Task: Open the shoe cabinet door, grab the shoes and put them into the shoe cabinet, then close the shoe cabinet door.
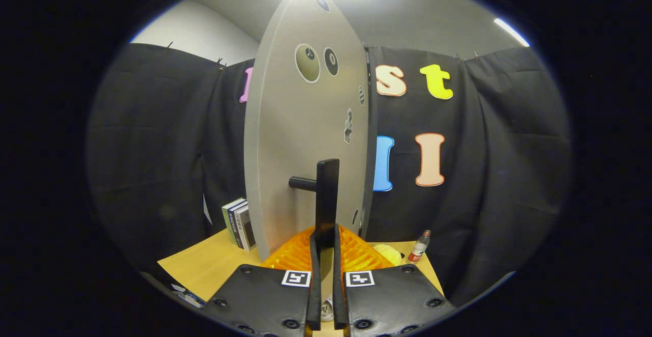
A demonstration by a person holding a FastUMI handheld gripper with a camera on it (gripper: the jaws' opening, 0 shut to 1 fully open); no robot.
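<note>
Jaws clamp the gripper (326, 240) on the black door handle (326, 194) of the grey cabinet door (300, 138), frame centre; sticker writing unreadable.

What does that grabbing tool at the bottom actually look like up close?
The gripper has two flat dark plates side by side, fastened with round screws along their edges. Each plate carries a small square black-and-white marker near its inner top corner. Two thin upright fingers run between the plates, close together. No cables are visible.

An 8 reads on the black ball sticker (331, 61) on the door (300, 164); book spines (240, 223) and bottle label (418, 251) too small to read.
</note>
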